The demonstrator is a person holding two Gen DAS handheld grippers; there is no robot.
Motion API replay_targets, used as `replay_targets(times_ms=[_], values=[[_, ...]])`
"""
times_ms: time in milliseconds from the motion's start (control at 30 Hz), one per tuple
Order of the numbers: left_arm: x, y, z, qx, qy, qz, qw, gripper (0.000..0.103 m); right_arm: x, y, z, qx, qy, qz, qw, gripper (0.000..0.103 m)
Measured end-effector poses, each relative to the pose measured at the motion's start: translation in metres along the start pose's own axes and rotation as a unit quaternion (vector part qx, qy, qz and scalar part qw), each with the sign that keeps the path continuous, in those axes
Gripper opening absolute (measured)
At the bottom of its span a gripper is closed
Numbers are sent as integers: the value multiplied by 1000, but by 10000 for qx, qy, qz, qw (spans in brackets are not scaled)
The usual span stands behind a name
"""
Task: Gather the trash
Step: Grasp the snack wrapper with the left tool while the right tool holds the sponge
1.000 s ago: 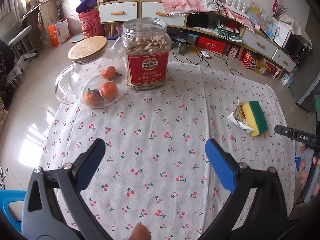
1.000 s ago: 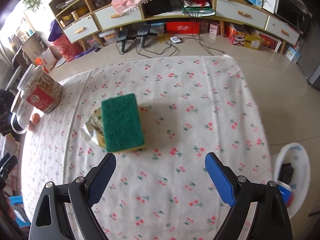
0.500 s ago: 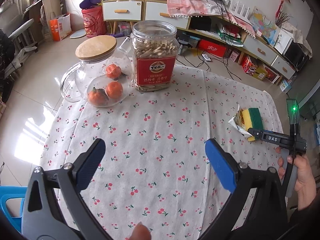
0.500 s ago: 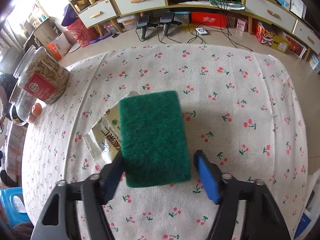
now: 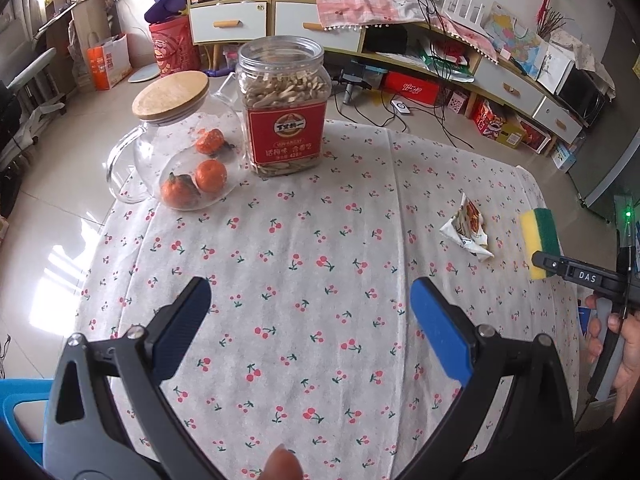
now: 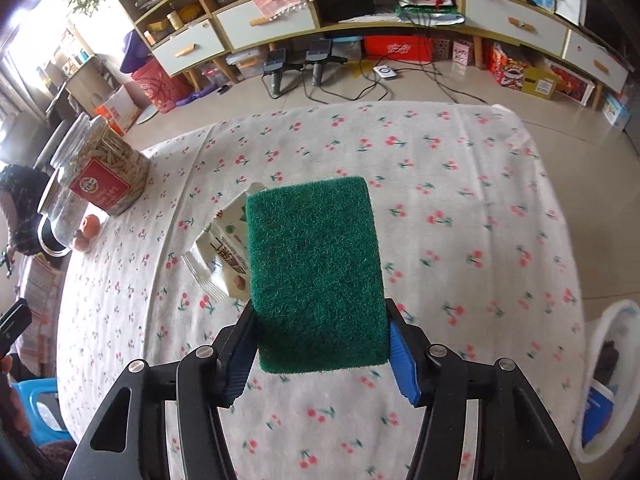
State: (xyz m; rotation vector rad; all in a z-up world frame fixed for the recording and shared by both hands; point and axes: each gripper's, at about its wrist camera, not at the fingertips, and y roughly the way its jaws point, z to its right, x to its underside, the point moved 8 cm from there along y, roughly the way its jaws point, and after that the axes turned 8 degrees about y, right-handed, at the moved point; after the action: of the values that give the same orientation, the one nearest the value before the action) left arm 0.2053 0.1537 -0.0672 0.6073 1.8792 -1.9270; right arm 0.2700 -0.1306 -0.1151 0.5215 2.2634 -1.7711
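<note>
A second ago the right gripper (image 6: pixel 322 354) stood wide over the surface (image 6: pixel 460 184) with the sponge (image 6: pixel 316 272) lying ahead of it on the wrapper (image 6: pixel 218 256). Its jaws have just been closing, and now they clamp the sponge by its long sides and hold it lifted clear. The wrapper is uncovered, flat on the cherry-print cloth just ahead and to the left of this gripper. The sponge's long axis runs straight out along the fingers, green scouring face up, yellow foam beneath.

The left gripper (image 5: pixel 310 318) hangs wide with nothing between its fingers. Far ahead of it stand a seed jar (image 5: pixel 285 106) and, touching it on the left, a glass pitcher (image 5: pixel 180 148) holding oranges. A white bin (image 6: pixel 608 384) sits on the floor to the right gripper's right.
</note>
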Motion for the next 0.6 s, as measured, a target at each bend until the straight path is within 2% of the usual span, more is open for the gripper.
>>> replay_targets(times_ms=[200,400,500,600], values=[[8,1,21,168,181,-107,9996,100,22,-27,37,174,407,31,9990,59],[14,7,44,186,412,-166,9988,100,37,-47,69,422,537,214,9974,59],[11,8,54,252,387,53,9989,100,42,-54,79,334,648,278,9970,60],[5,15,68,523,380,131,9978,100,49,-58,90,190,748,249,9967,60]])
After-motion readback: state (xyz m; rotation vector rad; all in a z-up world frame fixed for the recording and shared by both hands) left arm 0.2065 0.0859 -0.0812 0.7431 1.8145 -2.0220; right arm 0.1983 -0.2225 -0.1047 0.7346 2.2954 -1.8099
